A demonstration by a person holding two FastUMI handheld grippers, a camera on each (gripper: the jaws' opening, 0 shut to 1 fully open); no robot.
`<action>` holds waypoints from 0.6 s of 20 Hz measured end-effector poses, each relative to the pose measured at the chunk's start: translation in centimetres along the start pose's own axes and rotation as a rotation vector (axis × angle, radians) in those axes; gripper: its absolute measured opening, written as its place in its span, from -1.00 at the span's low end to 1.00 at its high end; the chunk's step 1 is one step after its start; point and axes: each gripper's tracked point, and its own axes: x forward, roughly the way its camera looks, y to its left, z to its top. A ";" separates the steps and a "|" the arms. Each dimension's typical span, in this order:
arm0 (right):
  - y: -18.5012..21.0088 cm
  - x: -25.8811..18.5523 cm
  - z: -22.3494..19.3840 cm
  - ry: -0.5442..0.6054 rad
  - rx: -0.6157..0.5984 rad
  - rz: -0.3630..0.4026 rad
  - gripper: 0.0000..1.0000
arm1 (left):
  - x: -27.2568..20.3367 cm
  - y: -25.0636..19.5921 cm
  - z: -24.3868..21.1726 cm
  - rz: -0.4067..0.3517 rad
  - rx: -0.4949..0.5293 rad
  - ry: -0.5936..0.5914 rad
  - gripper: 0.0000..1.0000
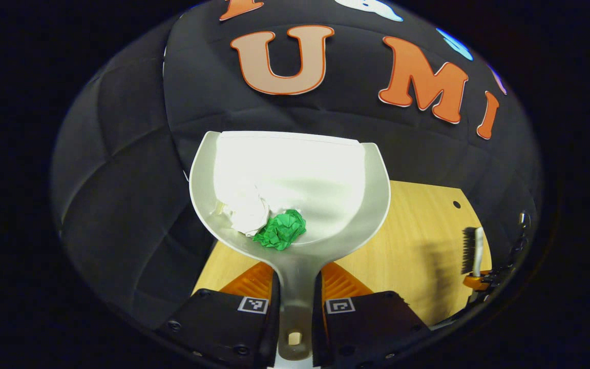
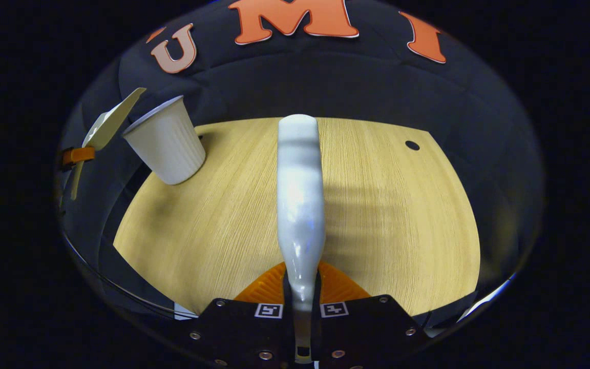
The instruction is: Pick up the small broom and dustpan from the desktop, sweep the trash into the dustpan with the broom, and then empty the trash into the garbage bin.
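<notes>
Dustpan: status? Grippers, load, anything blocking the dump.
Left gripper shut on dustpan handle; white paper wad and green paper wad inside. Right gripper shut on broom. Bin unobstructed.

Pale wood desktop (image 2: 387, 215), small dark hole (image 2: 412, 145) near far right corner; black cloth wall (image 2: 325, 82) behind.

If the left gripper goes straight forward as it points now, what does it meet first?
Probably the booth's black cloth wall: past the held dustpan, nothing else stands ahead, though depth is unclear.
</notes>
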 end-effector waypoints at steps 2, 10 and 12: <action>-0.2 -0.9 0.8 -0.037 0.000 0.000 -0.76 | 1.3 2.6 2.0 0.017 0.055 -0.019 -0.48; -0.9 -1.7 2.0 -0.065 0.020 -0.036 -0.77 | 3.4 11.7 7.0 0.199 0.453 -0.098 -0.48; -1.0 -1.7 2.2 -0.069 0.024 -0.038 -0.77 | 3.6 12.9 7.3 0.244 0.579 -0.093 -0.48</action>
